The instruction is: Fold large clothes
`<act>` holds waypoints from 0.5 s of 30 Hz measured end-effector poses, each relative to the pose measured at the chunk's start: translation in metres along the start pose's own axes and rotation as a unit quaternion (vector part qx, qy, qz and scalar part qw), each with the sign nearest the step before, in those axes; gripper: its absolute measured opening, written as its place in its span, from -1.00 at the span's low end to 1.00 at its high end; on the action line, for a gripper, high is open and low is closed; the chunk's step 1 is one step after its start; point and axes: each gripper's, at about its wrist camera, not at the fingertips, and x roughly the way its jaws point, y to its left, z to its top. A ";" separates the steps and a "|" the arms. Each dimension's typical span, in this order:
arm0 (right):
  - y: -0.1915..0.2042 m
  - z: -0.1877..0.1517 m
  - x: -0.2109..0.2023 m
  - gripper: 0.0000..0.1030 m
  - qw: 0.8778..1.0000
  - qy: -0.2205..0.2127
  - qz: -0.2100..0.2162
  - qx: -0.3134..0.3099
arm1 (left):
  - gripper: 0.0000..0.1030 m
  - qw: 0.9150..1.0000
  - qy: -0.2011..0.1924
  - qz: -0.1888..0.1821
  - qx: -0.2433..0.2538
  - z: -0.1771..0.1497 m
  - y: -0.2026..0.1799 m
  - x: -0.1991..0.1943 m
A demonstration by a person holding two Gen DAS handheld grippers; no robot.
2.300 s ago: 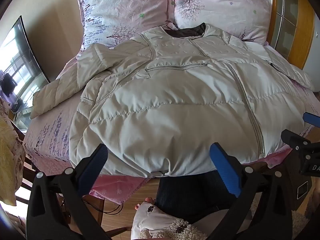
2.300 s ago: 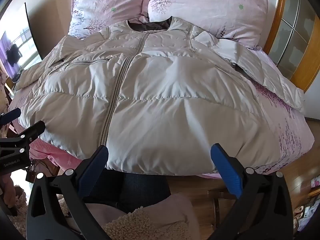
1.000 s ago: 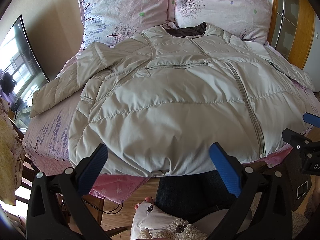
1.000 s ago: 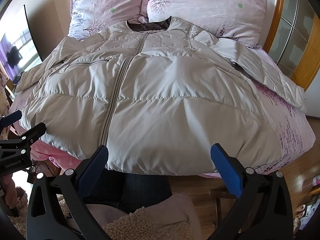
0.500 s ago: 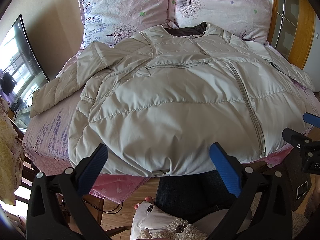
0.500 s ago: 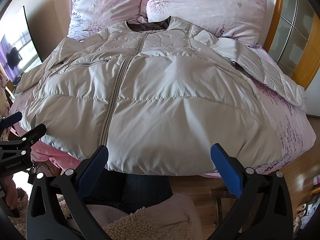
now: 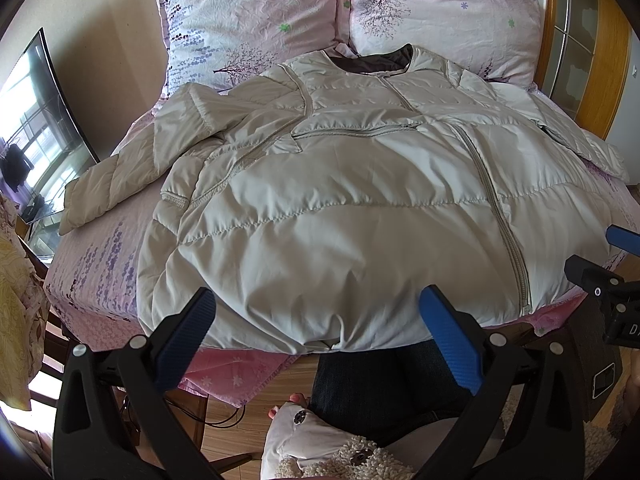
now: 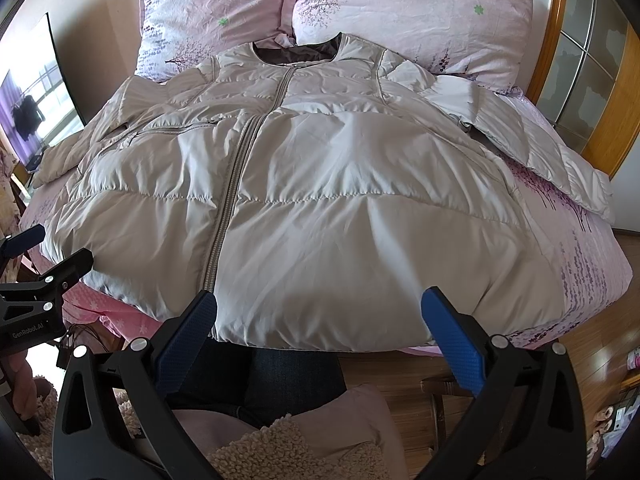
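While the big bed with pink flowery sheets (image 8: 576, 248) shows bare strips at both sides, the puffy beige zip-up jacket (image 8: 320, 184) lies flat, its hem hanging over the near edge. The left gripper (image 7: 316, 316) and right gripper (image 8: 318, 314) hang just off that hem, jaws spread wide, holding nothing.

I count one puffy jacket (image 7: 344, 208), two pillows (image 7: 248, 20) (image 7: 444, 16), one bed (image 7: 92, 276), two grippers (image 7: 316, 320) (image 8: 318, 318), and maybe one TV (image 7: 36, 120).
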 end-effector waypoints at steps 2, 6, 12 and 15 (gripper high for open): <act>-0.001 -0.004 0.002 0.97 1.000 0.000 0.000 0.000 | 0.97 1.000 0.000 0.000 0.000 0.000 0.000 0.000; -0.001 0.001 0.000 0.97 1.000 0.000 0.000 0.000 | 0.97 1.000 0.000 0.000 0.000 0.000 0.000 0.000; 0.001 0.001 -0.001 0.97 1.000 0.000 0.000 0.001 | 0.97 1.000 0.000 -0.001 -0.001 0.000 0.000 0.000; 0.003 0.006 -0.001 0.97 1.000 0.000 0.001 0.003 | 0.97 1.000 0.000 -0.001 -0.001 0.000 0.000 0.000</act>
